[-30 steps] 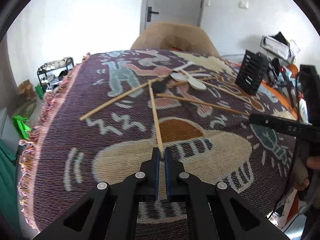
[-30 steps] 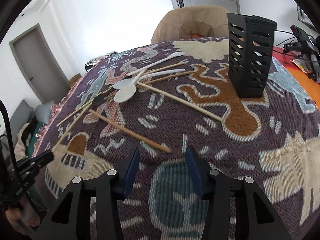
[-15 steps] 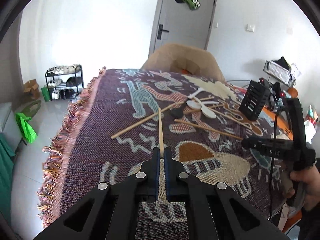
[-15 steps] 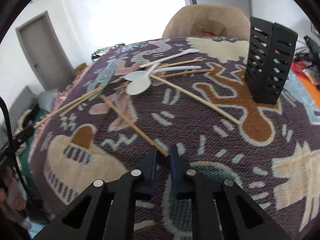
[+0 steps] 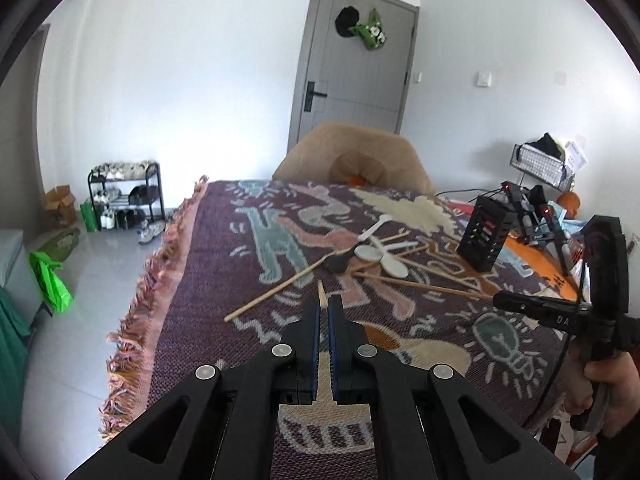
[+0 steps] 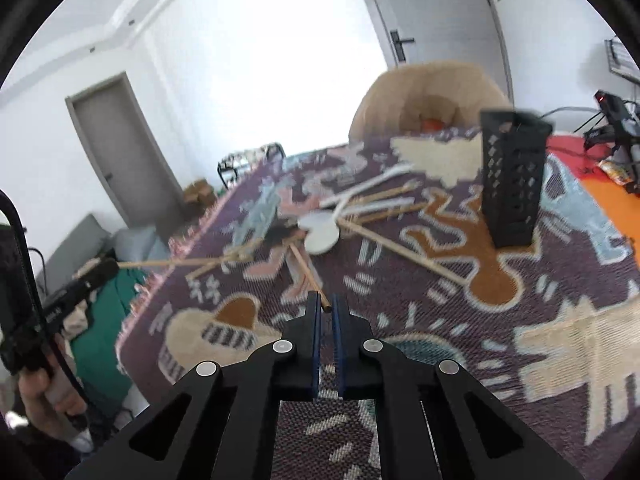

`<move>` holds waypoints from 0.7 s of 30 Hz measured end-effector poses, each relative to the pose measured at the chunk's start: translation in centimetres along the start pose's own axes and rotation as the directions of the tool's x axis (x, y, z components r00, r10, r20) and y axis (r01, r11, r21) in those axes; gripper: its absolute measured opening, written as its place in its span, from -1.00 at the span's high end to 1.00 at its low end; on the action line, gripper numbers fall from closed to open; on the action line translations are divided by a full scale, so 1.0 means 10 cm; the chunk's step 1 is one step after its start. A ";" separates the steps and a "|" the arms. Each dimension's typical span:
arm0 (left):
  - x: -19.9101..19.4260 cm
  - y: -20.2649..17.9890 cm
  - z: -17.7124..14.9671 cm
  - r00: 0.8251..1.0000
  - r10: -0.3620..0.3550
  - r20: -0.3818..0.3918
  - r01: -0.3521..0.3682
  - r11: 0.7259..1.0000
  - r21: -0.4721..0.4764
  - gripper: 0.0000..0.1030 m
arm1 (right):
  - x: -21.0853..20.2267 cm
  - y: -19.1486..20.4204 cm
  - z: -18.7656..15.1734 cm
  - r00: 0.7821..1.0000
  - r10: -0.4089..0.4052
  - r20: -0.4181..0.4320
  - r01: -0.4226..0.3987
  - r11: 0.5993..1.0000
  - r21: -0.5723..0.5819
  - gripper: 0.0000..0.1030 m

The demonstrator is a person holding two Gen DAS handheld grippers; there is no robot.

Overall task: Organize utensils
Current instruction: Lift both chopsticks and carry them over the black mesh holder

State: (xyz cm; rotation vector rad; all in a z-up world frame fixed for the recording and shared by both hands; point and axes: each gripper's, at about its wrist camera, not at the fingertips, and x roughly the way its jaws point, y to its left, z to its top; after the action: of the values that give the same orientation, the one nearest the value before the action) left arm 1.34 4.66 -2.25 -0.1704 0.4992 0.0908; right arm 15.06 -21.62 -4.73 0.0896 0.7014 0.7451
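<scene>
2 tongs, left tongs (image 5: 324, 306) and right tongs (image 6: 326, 304), each clamp 1 chopstick (image 5: 320, 293) end, sticks pointing ahead.

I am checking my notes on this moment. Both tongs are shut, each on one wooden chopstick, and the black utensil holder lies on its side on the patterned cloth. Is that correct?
One detail is wrong: the black utensil holder stands upright on the patterned cloth, as the right wrist view shows. The left tongs and right tongs are indeed shut, each on one wooden chopstick.
</scene>
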 end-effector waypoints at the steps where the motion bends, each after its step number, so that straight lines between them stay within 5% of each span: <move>1: -0.02 -0.02 0.03 1.000 -0.001 0.008 0.001 1.000 0.005 0.93 | -0.06 0.00 0.03 1.000 -0.001 0.018 0.001 1.000 0.001 0.87; 12: -0.12 -0.32 0.35 0.995 -0.054 0.085 0.049 0.998 0.050 0.93 | -0.49 0.00 0.23 0.988 -0.025 0.151 0.023 1.000 0.015 0.88; 21: -0.06 -0.64 0.68 0.986 -0.112 0.126 0.101 0.991 0.089 0.93 | -0.85 -0.07 0.52 0.958 -0.051 0.283 0.043 0.998 0.038 0.88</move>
State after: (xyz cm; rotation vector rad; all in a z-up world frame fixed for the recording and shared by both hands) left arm 4.77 -0.36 4.83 -0.1091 0.3619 -0.0231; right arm 14.24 -26.82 3.81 0.2040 0.4392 0.6591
